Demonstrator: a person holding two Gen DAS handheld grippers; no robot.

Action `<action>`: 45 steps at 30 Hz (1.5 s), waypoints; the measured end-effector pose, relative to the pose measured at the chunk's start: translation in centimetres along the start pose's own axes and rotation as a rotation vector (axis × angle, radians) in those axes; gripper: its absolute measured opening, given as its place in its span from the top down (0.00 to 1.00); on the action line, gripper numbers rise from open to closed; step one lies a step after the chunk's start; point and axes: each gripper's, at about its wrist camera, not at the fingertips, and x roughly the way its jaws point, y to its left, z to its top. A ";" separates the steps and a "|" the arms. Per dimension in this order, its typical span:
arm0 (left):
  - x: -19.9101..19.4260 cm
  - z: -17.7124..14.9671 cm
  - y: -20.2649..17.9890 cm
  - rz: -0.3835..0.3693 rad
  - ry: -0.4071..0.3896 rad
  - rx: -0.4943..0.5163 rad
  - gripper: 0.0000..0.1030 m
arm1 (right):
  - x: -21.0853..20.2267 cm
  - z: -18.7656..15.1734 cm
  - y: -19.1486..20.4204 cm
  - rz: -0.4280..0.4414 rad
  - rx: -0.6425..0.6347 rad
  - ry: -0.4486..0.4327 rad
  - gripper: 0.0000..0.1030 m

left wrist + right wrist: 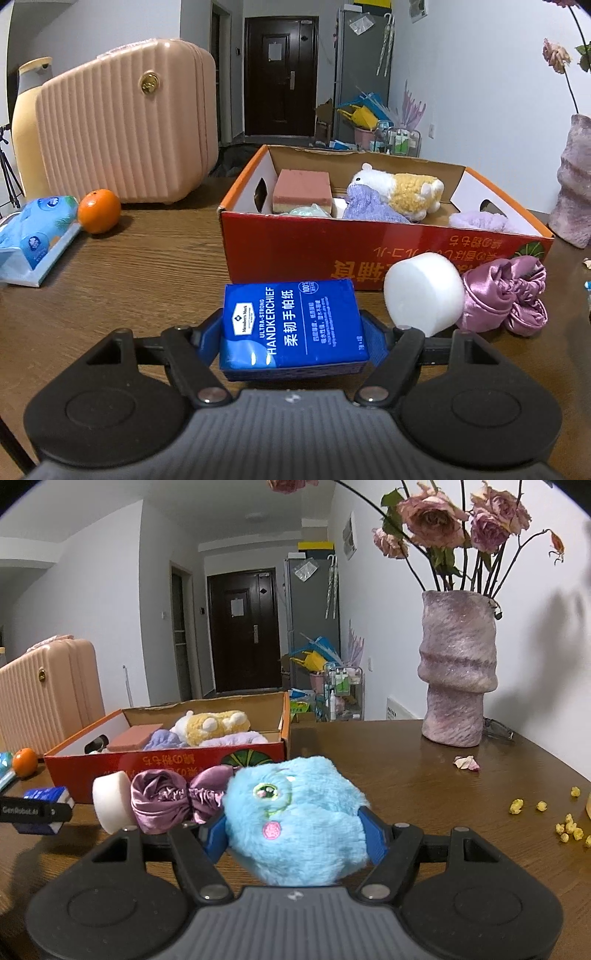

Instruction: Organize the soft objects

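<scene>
The blue handkerchief pack (291, 325) sits squeezed between your left gripper's (293, 338) 2 fingers, just before the orange box (388, 254). Your right gripper (295, 829) clamps the blue plush (295, 819) above the tabletop (424, 794).

Blue tissue pack (291, 325) reading "Member's Mark ULTRA-STRONG HANDKERCHIEF 柔韧手帕纸", left gripper (35, 809) at far left marked "GenRobot.AI", orange box (388, 254) with upside-down print, unreadable
</scene>
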 end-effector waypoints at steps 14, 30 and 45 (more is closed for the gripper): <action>-4.1 -1.3 1.3 0.020 -0.073 -0.003 0.27 | -2.9 -0.9 2.8 0.012 -0.020 -0.049 0.32; -7.1 -2.5 2.6 0.028 -0.110 -0.018 0.27 | -5.6 -2.0 5.5 0.037 -0.023 -0.076 0.32; -8.0 -2.0 2.9 0.020 -0.156 -0.034 0.27 | -6.3 -2.1 6.2 0.037 -0.026 -0.107 0.32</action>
